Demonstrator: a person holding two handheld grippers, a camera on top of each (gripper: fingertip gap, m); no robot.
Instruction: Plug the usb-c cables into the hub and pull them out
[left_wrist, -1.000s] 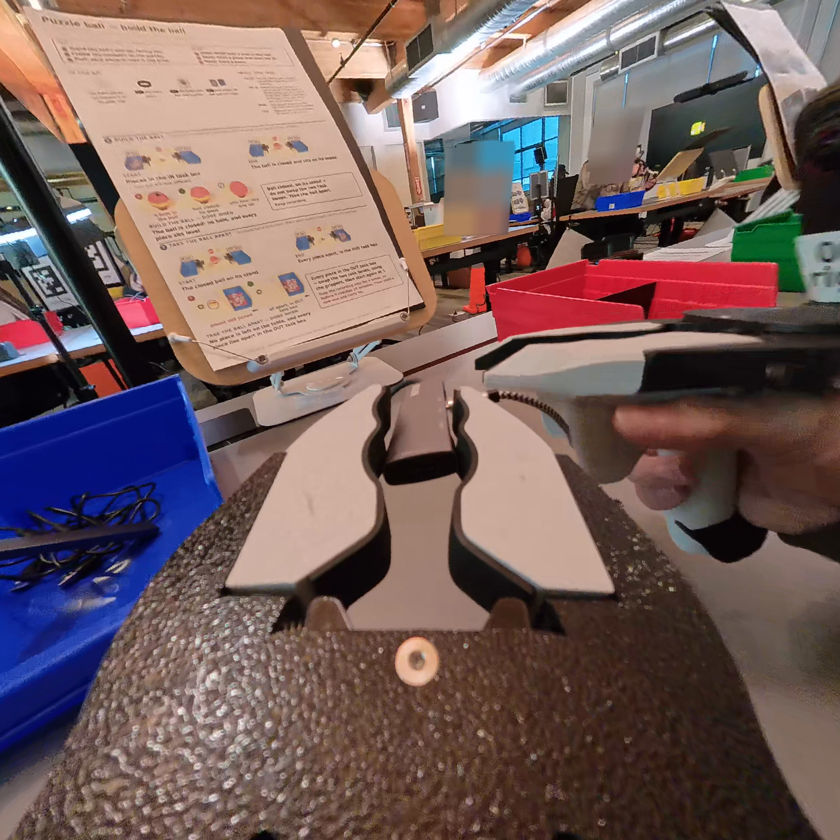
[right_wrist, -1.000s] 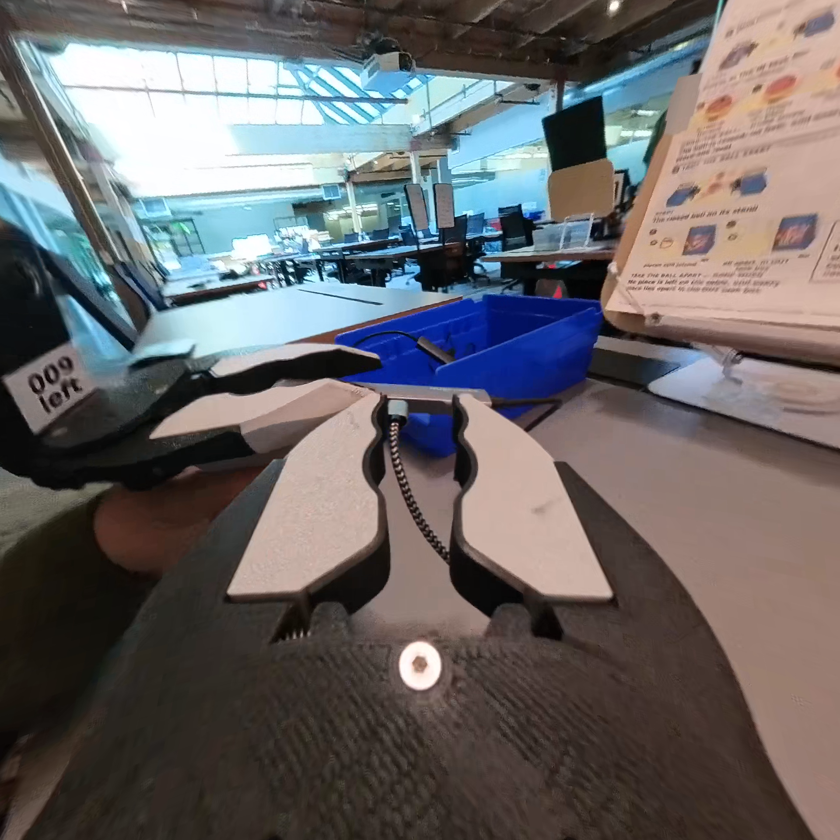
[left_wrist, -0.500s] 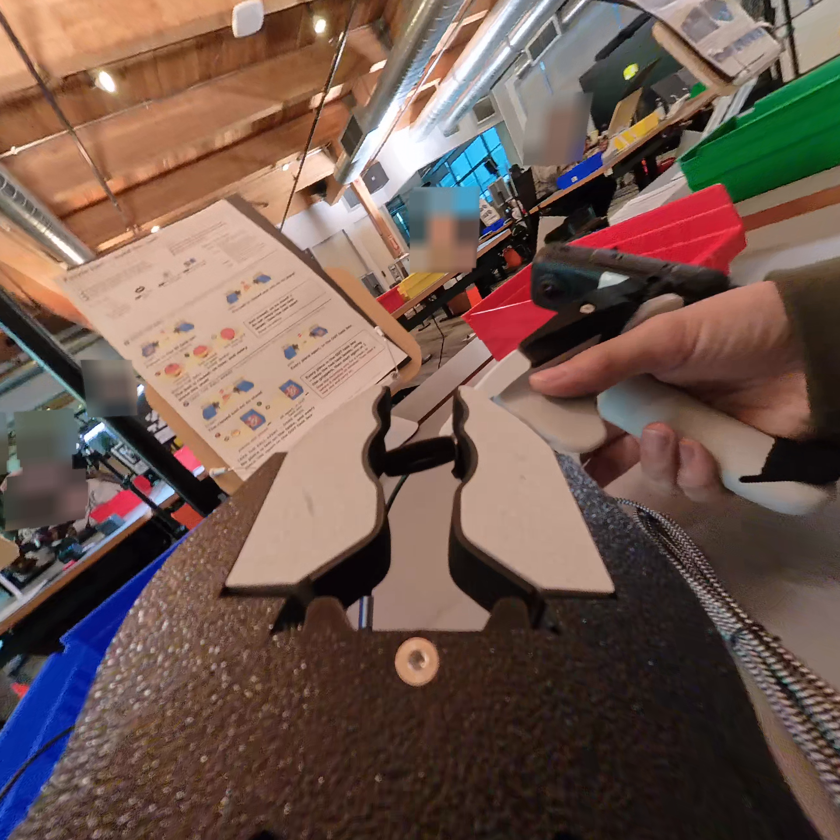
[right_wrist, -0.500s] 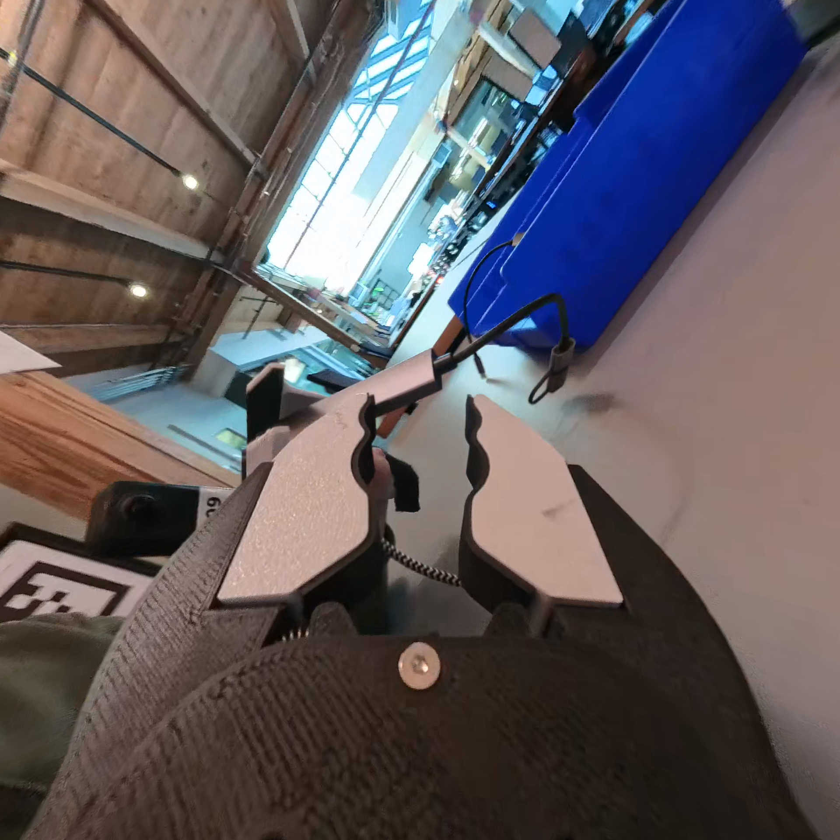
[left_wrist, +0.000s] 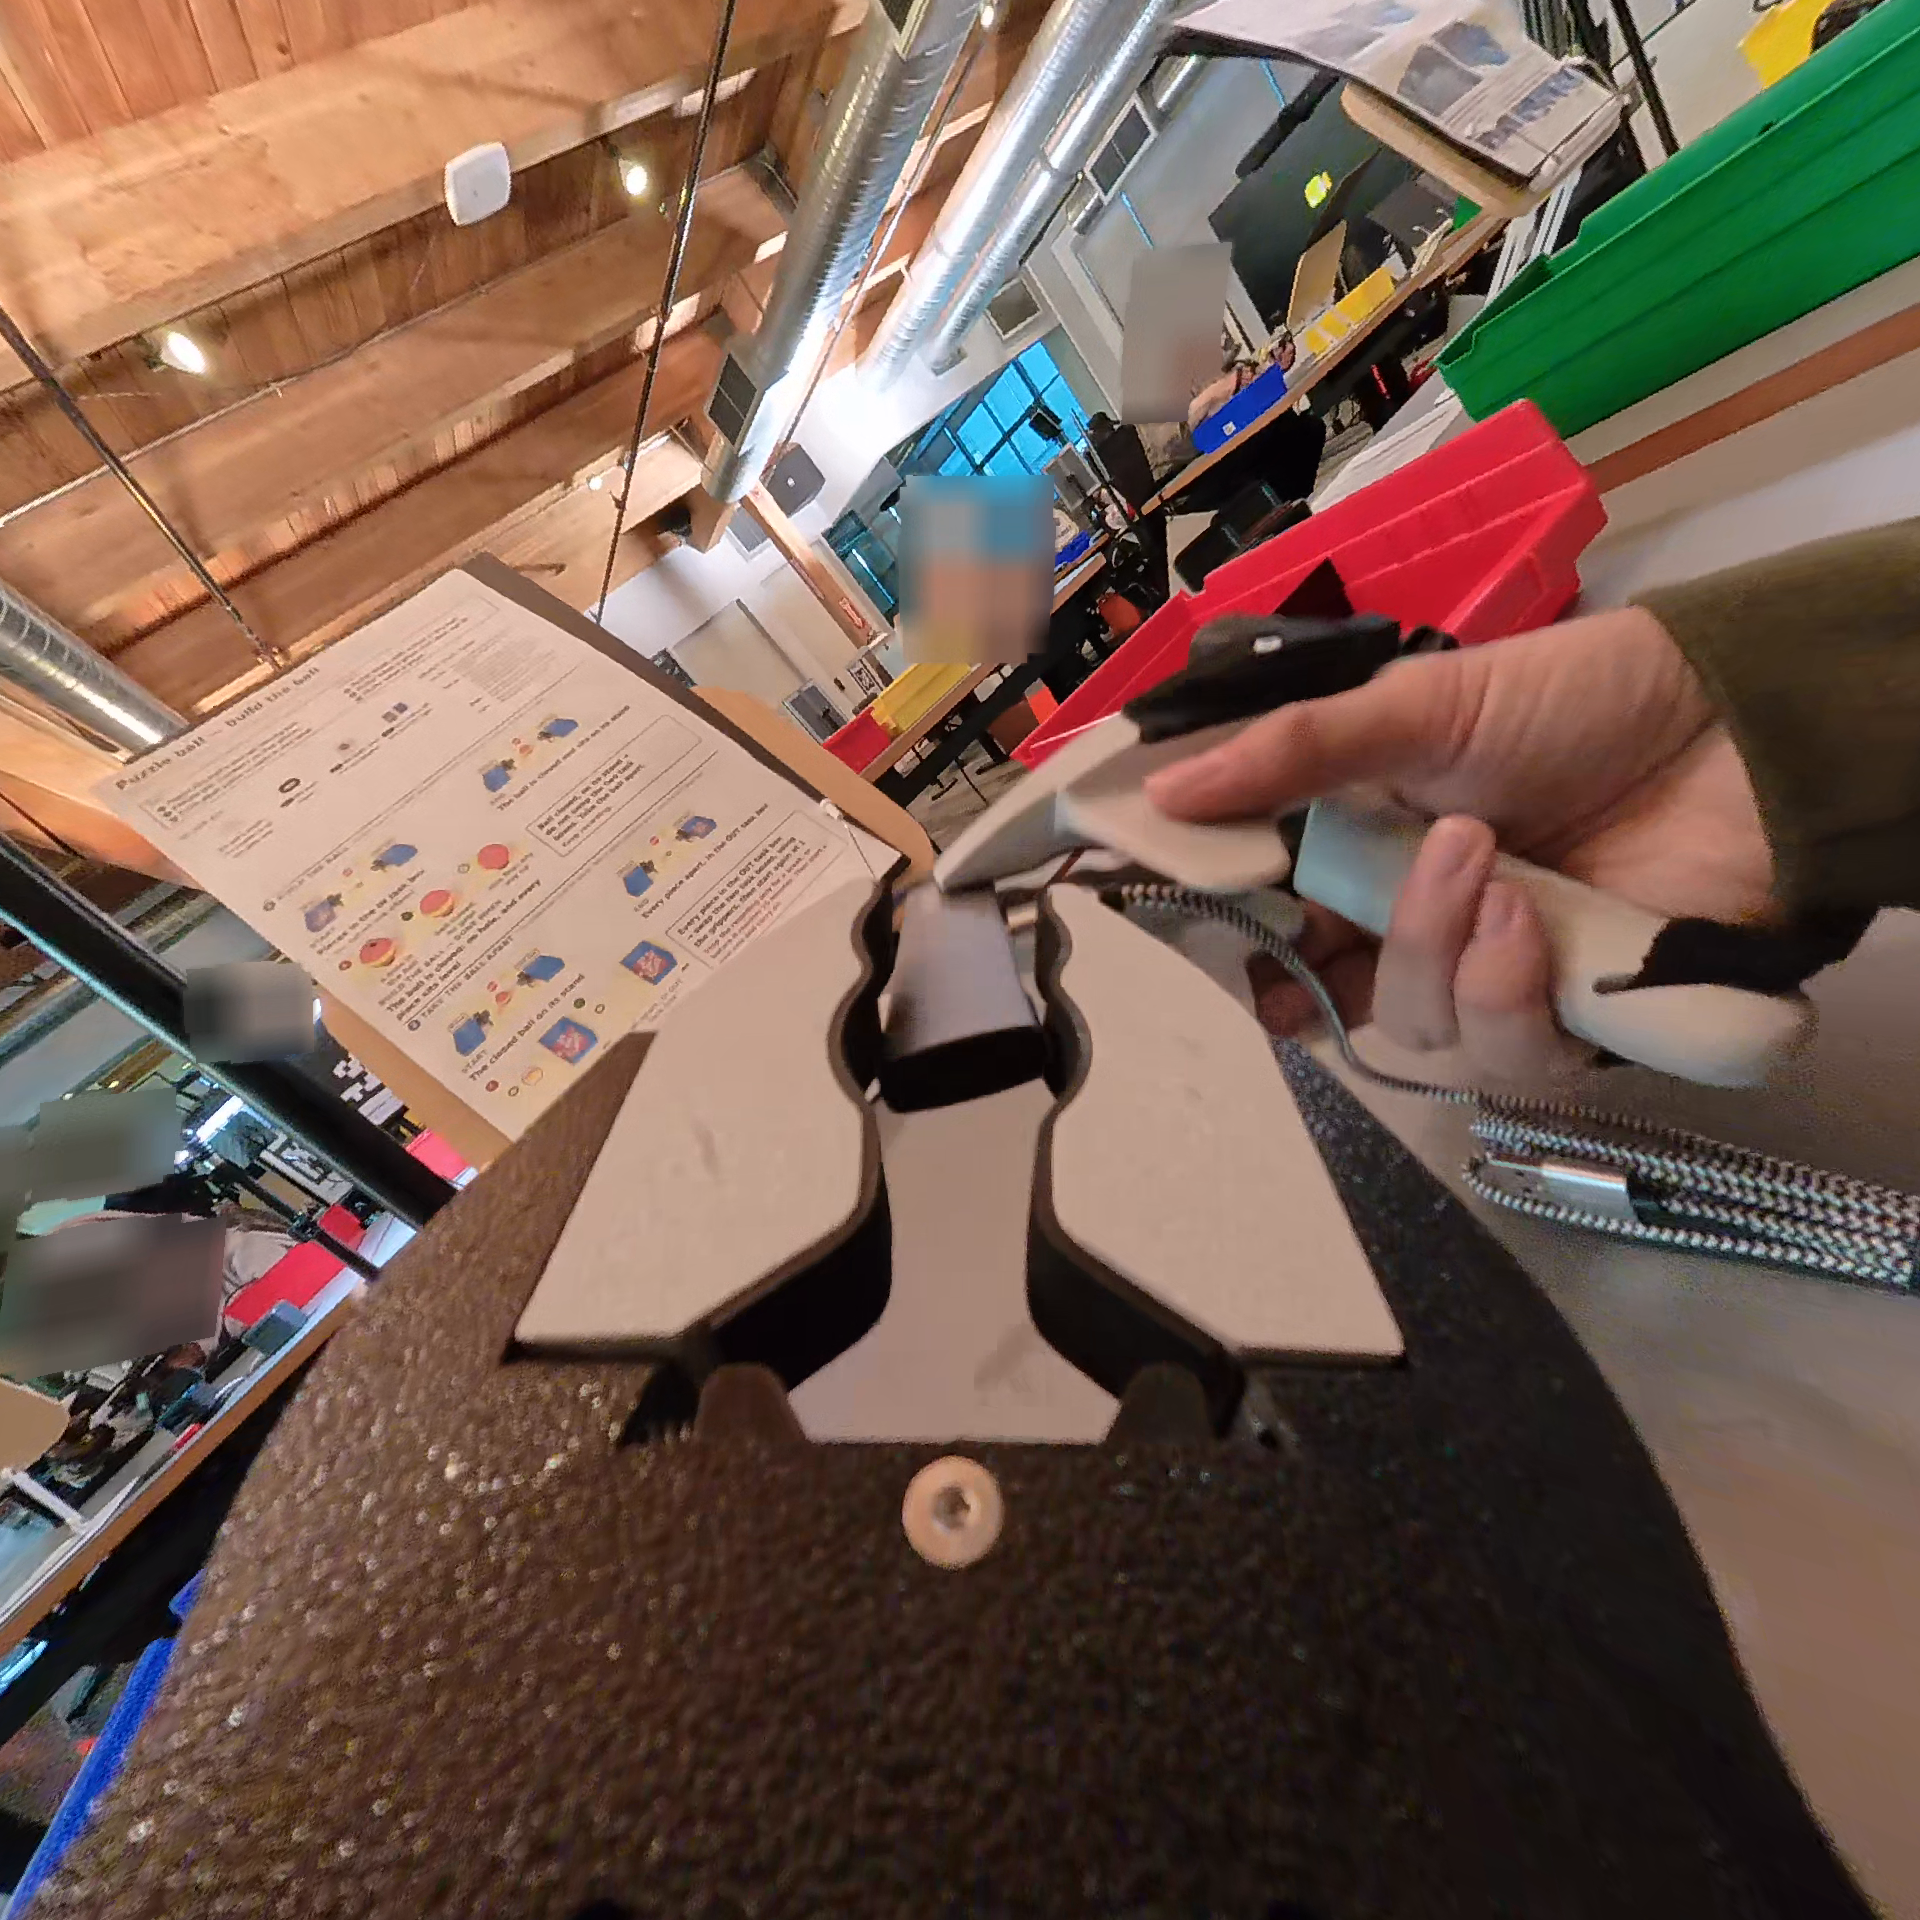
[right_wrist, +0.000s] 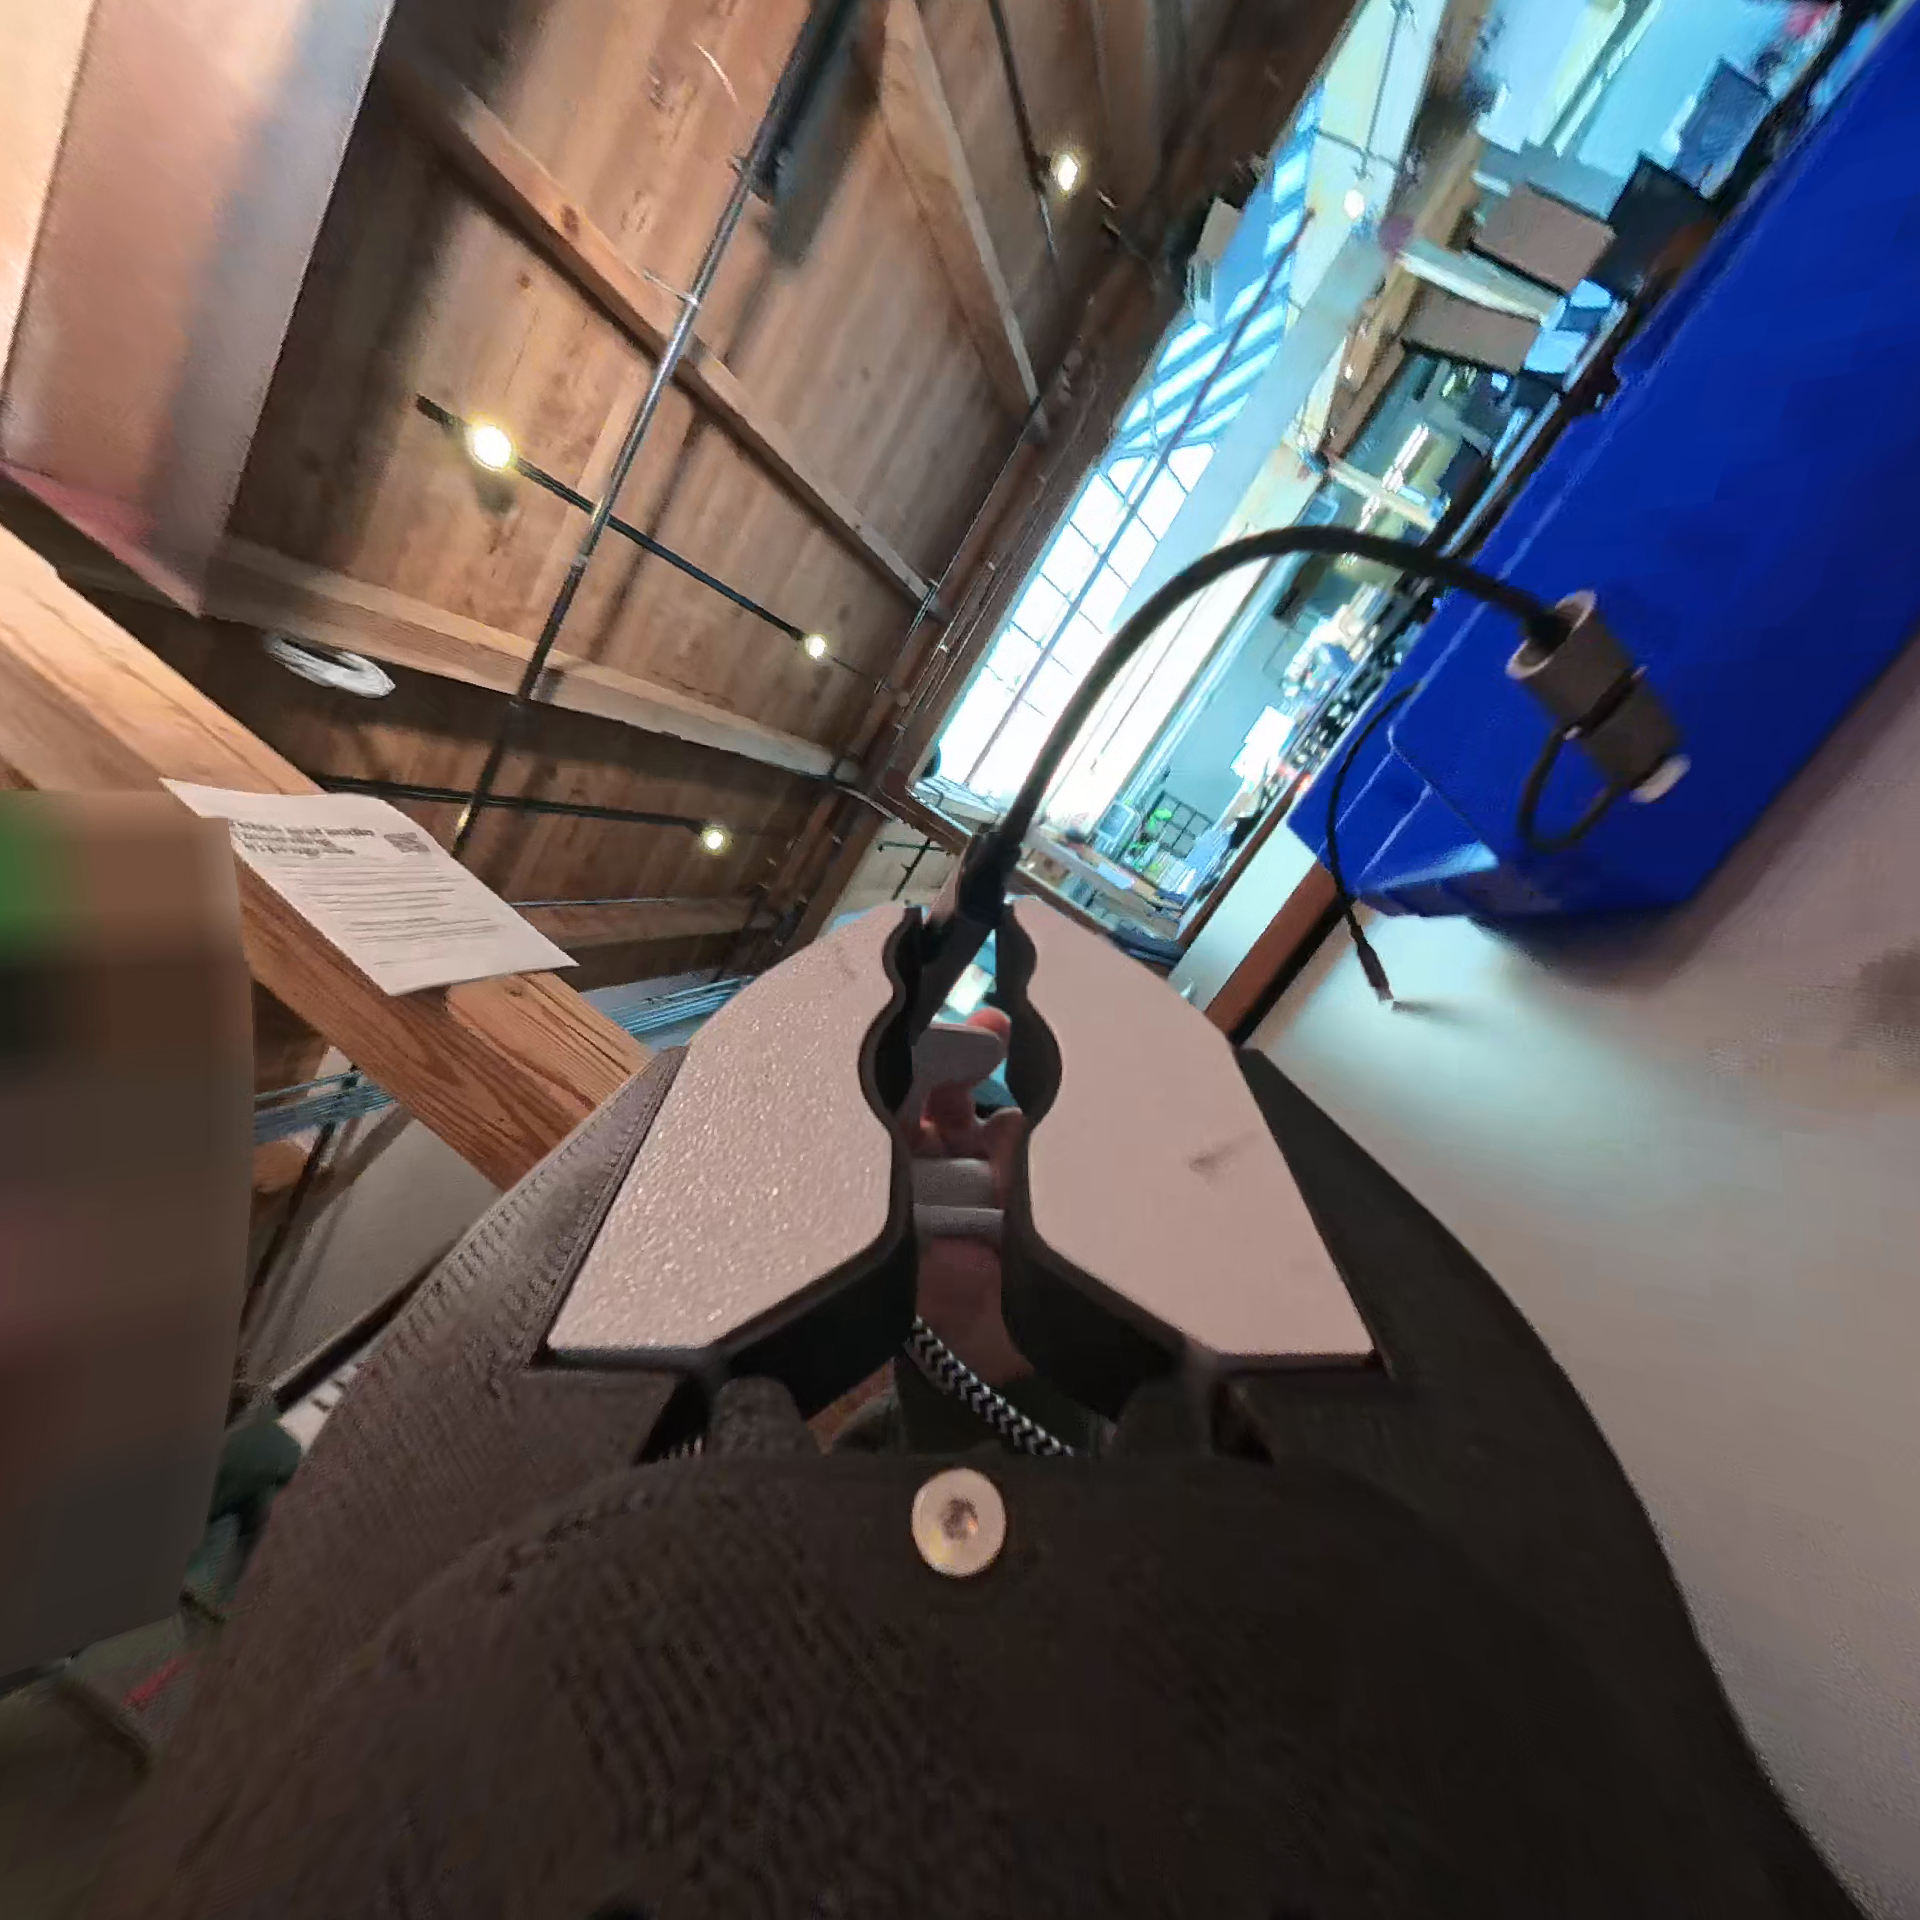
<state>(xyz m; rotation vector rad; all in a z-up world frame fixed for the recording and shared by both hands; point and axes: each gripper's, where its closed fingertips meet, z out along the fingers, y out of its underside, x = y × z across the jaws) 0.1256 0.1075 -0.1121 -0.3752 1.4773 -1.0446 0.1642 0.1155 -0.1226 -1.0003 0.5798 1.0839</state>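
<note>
My left gripper (left_wrist: 961, 914) is shut on the dark grey hub (left_wrist: 956, 987), which points away between the fingers. My right gripper (left_wrist: 961, 873), held by a hand, comes in from the right with its tips at the hub's far end. A braided usb-c cable (left_wrist: 1351, 1049) trails back from those tips. In the right wrist view the right gripper (right_wrist: 961, 914) has its jaws close together and the braided cable (right_wrist: 977, 1392) runs under its base. The plug itself is hidden. The hub's black tail cable (right_wrist: 1143, 623) arcs to its dark plug (right_wrist: 1590, 686).
A second braided cable with a silver connector (left_wrist: 1558, 1190) lies on the grey table (left_wrist: 1714, 1455). A red bin (left_wrist: 1403, 561) and a green bin (left_wrist: 1714, 229) stand at the right. A blue bin (right_wrist: 1714, 520) stands beyond the hub. An instruction sheet on a clipboard (left_wrist: 468, 810) stands behind. The gap from one gripper's tips to the other's is roughly 4 centimetres.
Both grippers have tilted up off level. The hub now lies lengthwise in the left jaws. The right gripper's jaws have narrowed and its tips have come up to the hub's far end.
</note>
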